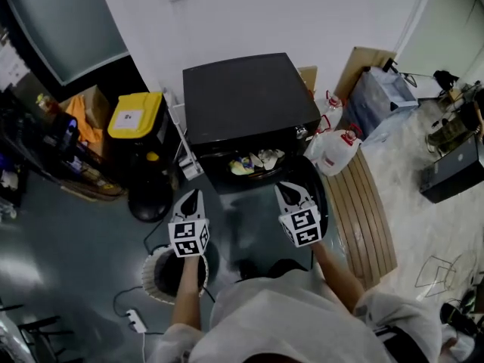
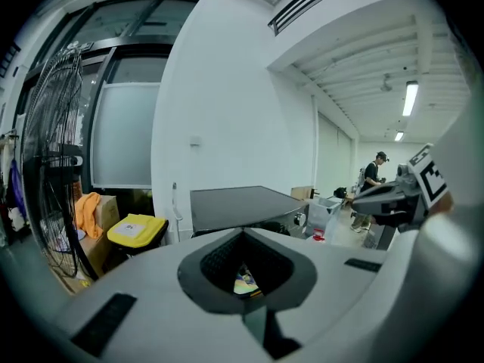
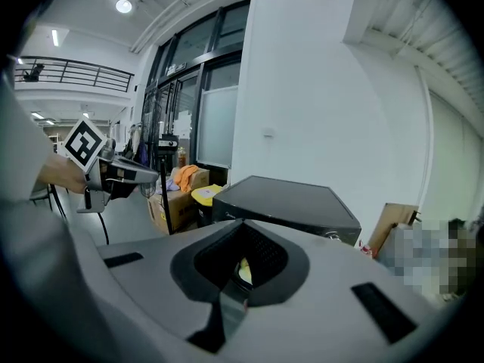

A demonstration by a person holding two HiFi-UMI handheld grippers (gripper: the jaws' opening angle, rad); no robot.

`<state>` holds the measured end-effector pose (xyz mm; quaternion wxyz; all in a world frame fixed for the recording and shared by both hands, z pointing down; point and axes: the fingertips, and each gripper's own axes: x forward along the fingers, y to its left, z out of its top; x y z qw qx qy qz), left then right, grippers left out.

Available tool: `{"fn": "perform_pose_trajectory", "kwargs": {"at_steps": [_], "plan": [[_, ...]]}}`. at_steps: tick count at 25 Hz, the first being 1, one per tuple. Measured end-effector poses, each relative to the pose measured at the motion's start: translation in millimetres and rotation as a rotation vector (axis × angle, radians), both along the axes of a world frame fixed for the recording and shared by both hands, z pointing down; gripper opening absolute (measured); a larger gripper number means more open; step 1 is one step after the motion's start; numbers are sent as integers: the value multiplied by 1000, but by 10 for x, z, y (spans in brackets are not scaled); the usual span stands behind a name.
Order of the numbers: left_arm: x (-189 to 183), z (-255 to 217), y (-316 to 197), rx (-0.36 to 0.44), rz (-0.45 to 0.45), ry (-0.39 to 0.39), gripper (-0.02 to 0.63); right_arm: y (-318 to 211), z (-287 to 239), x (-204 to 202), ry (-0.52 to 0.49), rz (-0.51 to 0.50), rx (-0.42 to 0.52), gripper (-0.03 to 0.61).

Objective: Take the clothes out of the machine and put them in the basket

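While tight together, empty, L claw [image 1: 192, 196], R claw [image 1: 284, 190] both toward open-fronted machine [image 1: 249, 97].

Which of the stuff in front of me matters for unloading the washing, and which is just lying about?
For the job: washing machine, clothes inside it, basket, left gripper, right gripper.
Lying about: yellow-lidded bin, jugs, slatted board, power strip.
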<state>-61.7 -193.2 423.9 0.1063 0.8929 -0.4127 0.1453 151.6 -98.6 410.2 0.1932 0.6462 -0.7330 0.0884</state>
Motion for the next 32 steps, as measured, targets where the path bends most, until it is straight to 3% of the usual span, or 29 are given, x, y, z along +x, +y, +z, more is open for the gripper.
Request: {"fn": "perform_pose_trajectory", "kwargs": {"at_steps": [11,19,27,32], "plan": [[13,502,-225,-63,-137,-71,18,-513,583,323,-32,-97,-77,21],[341,951,-368,-106,-237,-94,18,-967,1112,683,-55,-166,-114,22],[609,1461,-587,-118,-245,-96,18,-1322,1698,759,-61,-204,-142,23],[585,1922,-666,-151,-240,-83,18,-1469,2153,706,-49,-199,-167,23]]}}
